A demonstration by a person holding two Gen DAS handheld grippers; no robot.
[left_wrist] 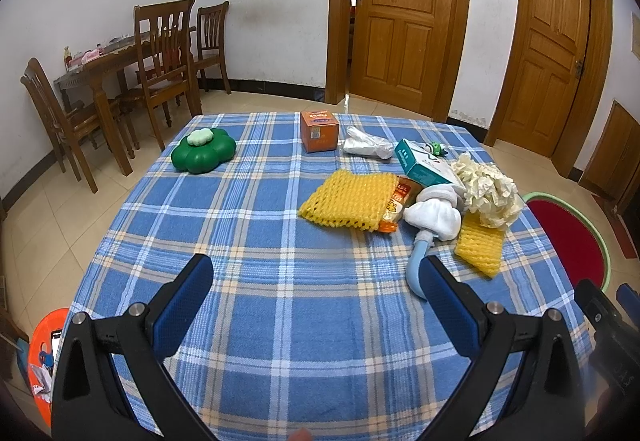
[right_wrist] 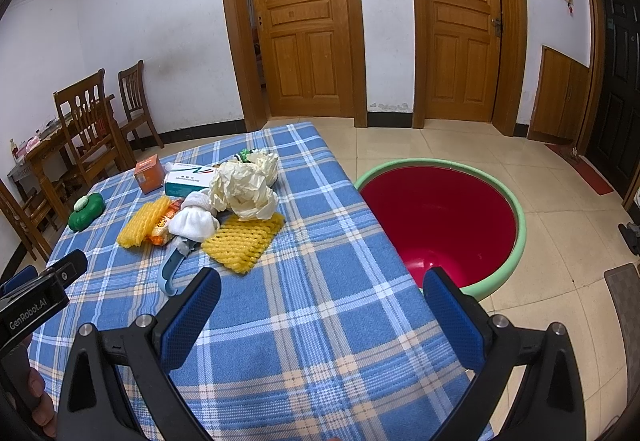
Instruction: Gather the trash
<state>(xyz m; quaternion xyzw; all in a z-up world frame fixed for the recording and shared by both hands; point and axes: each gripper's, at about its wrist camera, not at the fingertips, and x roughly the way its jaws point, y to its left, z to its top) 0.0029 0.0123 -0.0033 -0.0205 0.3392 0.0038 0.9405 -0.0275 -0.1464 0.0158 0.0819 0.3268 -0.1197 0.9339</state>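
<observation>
A: Where does the trash lie?

B: Heaped on the far right part of the desk [left_wrist: 248, 281], on its blue plaid cloth; a flat yellow foam net [left_wrist: 350, 199] lies nearest the middle, touching an orange snack wrapper [left_wrist: 396, 207]; just beside that sits a knotted white cloth bundle [left_wrist: 434, 215] with a pale blue curved handle [left_wrist: 416, 265] reaching toward the near edge.

A: And the crumpled stuff?

B: A cream wad of crumpled paper [right_wrist: 244, 189] rests on a second yellow foam net [right_wrist: 242, 241]; behind it a teal and white carton [right_wrist: 188, 181] lies tilted against the heap; an orange box [left_wrist: 320, 131] stands upright near the far edge, and a scrunched clear plastic bag [left_wrist: 366, 143] lies just beside it.

A: Anything apart from the heap?

B: A green flower-shaped case [left_wrist: 202, 153], alone on the far left.

A: The bin?

B: A red basin with a pale green rim [right_wrist: 516, 201] stands on the floor tiles, close against the right edge of the desk.

A: The tongs?

B: The left tongs [left_wrist: 316, 289] are spread wide over bare cloth, gripping nothing; the right tongs [right_wrist: 320, 299] are equally wide and empty, one finger [right_wrist: 452, 313] in front of the basin, the other over the cloth.
</observation>
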